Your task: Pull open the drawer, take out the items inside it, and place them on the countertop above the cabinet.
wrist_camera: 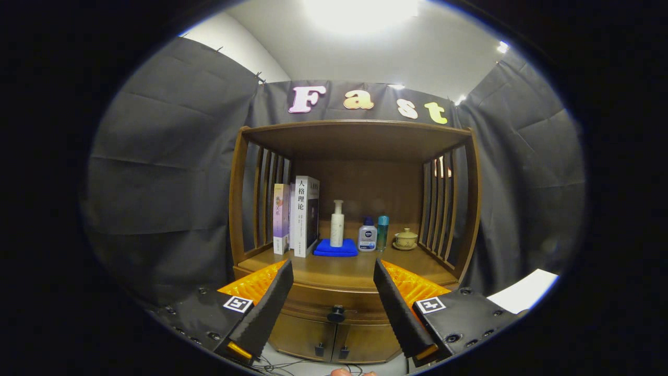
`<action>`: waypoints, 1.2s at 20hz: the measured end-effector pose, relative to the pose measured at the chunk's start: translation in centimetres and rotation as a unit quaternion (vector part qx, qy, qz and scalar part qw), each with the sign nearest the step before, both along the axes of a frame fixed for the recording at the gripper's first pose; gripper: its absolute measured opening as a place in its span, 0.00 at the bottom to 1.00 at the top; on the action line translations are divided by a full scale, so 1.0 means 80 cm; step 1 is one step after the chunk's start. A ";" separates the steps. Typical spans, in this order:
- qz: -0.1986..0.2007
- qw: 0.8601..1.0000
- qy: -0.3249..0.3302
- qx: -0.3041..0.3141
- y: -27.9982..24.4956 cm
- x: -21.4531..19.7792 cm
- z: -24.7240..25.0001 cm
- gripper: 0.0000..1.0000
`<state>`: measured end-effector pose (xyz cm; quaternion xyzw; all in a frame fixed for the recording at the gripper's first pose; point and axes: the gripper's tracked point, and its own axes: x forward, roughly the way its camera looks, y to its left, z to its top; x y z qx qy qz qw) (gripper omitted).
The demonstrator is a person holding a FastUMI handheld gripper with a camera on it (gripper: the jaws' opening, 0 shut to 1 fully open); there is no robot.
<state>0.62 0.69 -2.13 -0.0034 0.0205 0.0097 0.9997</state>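
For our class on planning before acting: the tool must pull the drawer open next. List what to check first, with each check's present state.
1. Drawer shut, ready to be pulled: ok.
2. Drawer knob visible, unobstructed: ok.
3. Tool fingers spread wide enough for the knob: ok.
4. Knob lined up between the fingers: ok.
5. Countertop has bare space ahead of the blue cloth: ok.
6. Drawer contents: cannot tell.

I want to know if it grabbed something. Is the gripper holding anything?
Nothing is held. The gripper is open, with the closed drawer's knob between its fingers, beyond them.
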 end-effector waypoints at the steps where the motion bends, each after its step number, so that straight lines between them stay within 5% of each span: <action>1: 0.001 1.000 0.000 0.002 0.000 -0.001 -0.001 0.98; 13: -0.012 1.000 0.016 0.002 -0.005 0.021 -0.025 0.98; 24: -0.037 0.997 0.059 0.022 -0.028 0.076 -0.113 0.98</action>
